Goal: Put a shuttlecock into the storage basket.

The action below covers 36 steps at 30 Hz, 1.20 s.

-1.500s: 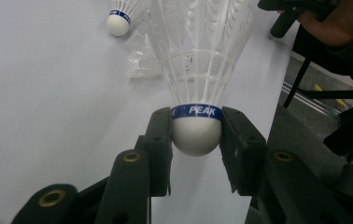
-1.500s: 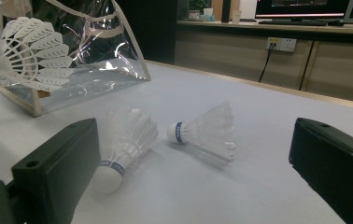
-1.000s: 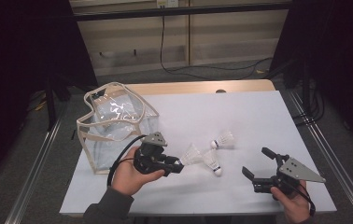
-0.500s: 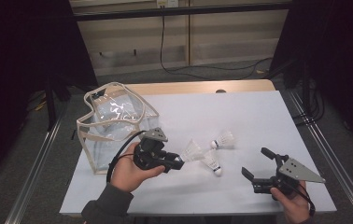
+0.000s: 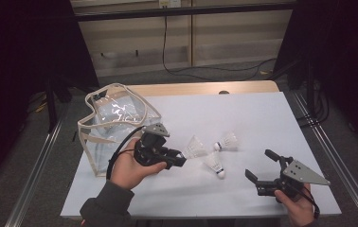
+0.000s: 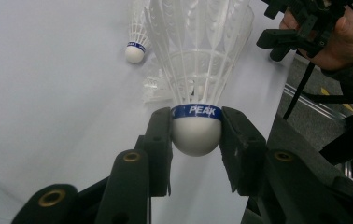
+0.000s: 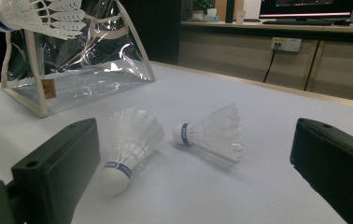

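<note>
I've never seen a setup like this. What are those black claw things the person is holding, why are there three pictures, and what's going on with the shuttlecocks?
A person holds a hand-operated two-jaw gripper in each hand. One picture comes from a camera above the table; the other two come from cameras riding on the grippers, looking along their black jaws.

The left gripper is shut on the round cork of a held shuttlecock, lifted off the table. The right gripper is open and holds nothing.

On the white table lie two loose shuttlecocks: near shuttlecock and far shuttlecock. A clear plastic bag with cream edging stands near the left hand. It seems the shuttlecocks may be going into it, though that is a guess.
</note>
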Tool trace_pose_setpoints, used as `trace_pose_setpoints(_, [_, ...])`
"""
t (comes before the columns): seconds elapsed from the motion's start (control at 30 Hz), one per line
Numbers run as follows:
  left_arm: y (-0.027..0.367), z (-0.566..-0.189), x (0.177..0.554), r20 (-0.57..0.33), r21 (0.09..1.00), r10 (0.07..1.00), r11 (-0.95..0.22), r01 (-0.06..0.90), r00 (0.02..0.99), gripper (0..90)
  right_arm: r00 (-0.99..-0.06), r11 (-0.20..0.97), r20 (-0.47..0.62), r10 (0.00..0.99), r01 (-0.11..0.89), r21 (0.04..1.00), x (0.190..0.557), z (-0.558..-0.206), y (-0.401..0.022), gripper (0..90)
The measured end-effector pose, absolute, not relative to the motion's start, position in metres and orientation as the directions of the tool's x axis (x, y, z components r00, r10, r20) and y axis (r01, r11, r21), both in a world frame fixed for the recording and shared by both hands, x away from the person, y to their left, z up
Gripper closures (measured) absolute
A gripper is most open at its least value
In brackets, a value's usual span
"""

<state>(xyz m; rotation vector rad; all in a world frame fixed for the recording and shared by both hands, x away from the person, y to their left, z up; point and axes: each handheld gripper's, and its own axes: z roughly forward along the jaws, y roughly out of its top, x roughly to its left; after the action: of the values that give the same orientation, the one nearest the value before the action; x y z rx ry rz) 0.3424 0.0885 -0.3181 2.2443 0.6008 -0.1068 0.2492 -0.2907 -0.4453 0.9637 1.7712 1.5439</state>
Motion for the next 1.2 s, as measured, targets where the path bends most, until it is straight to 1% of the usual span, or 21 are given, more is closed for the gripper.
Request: trace_pose_setpoints(1.2, [0.09,-0.287,0.358,-0.256,0.673,0.416,-0.571,0.47,0.873,65.4,-0.568,0.062,0.025,0.822,0.134,0.989,0.249,-0.445,-0.29,1.8])
